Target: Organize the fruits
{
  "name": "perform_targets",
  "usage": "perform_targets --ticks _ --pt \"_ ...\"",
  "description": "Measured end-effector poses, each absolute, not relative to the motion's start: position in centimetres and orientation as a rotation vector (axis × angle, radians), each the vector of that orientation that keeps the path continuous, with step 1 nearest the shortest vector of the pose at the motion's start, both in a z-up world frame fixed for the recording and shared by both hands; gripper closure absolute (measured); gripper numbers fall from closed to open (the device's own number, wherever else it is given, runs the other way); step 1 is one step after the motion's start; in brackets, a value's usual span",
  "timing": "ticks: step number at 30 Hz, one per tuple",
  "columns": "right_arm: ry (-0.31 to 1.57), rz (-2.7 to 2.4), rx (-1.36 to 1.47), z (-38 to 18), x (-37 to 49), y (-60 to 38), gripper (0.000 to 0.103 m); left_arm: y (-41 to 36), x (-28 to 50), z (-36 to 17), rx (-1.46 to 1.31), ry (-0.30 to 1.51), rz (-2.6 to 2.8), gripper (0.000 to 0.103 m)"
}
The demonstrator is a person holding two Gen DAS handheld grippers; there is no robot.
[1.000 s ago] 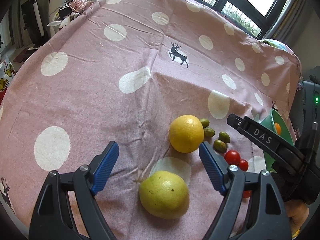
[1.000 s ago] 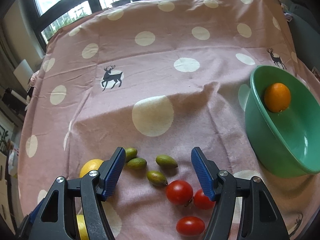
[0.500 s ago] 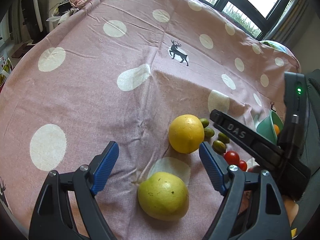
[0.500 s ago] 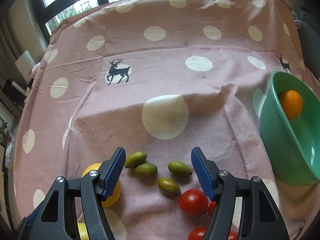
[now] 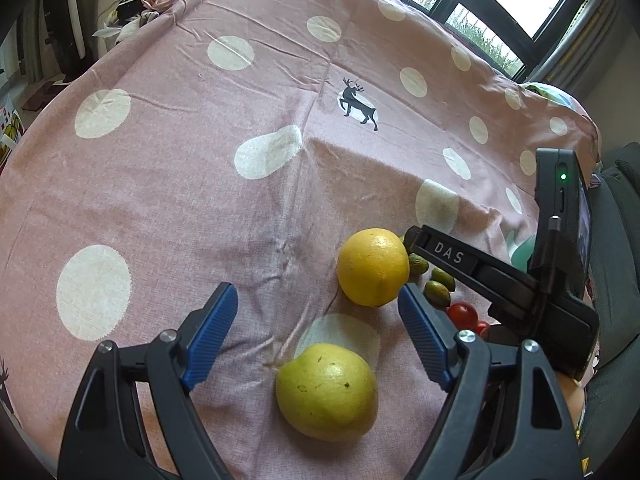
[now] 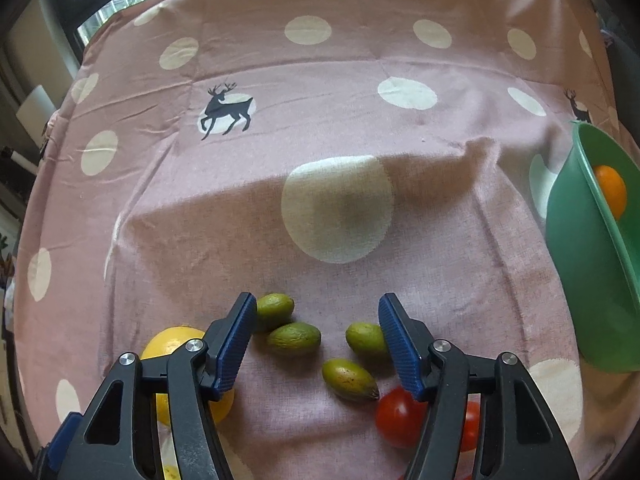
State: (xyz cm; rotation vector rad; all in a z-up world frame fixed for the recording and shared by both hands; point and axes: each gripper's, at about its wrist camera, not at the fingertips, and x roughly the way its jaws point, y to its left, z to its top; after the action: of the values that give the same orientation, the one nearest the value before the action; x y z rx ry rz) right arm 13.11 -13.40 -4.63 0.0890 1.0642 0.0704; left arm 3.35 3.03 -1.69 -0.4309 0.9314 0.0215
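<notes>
Scene: pink polka-dot tablecloth (image 6: 360, 120) covers the table; all loose fruit lies near its front edge.
Left gripper (image 5: 318, 338): fingers spread wide, empty, hovering above the green-yellow citrus (image 5: 327, 392), with the yellow citrus (image 5: 373, 266) just beyond it.
Right gripper (image 6: 316, 344): fingers apart, holding nothing, poised over four small green fruits (image 6: 294, 338); red tomatoes (image 6: 400, 416) sit under its right finger.
Bowl (image 6: 580, 280): green, at the right edge of the cloth, well apart from the loose fruit, with one orange (image 6: 610, 190) inside.
Step in hand: probably picking a small green fruit to carry to the bowl, though which one is aimed at cannot be told.
Doing it well: centre one fruit between the pads, lower until both pads flank its widest part, close gently.
Risk: neighbouring fruits lie near each other, so a skewed descent could nudge one rolling.
Cloth: wrinkled, so avoid pinching fabric.
</notes>
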Motion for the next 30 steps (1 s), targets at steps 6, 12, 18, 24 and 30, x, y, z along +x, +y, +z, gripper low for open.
perform_targets --ticks 6,12,18,24,30 --pt "1.053 0.123 0.068 -3.9 12.9 -12.7 0.086 3.2 3.4 -1.8 -0.432 0.935 0.024 0.021" --pt "1.06 0.135 0.062 -3.5 12.8 -12.5 0.097 3.3 3.4 -1.8 -0.438 0.935 0.026 0.021" --pt "1.058 0.173 0.156 -2.3 12.4 -14.2 0.097 3.8 3.3 -1.8 -0.456 0.934 0.034 0.021" --pt "1.045 0.21 0.283 -1.2 12.4 -16.2 0.097 4.6 3.2 -1.9 -0.485 0.94 0.059 0.021" --pt "1.086 0.246 0.299 -1.7 12.4 -15.3 0.064 5.3 3.0 -2.0 -0.502 0.943 0.084 0.021"
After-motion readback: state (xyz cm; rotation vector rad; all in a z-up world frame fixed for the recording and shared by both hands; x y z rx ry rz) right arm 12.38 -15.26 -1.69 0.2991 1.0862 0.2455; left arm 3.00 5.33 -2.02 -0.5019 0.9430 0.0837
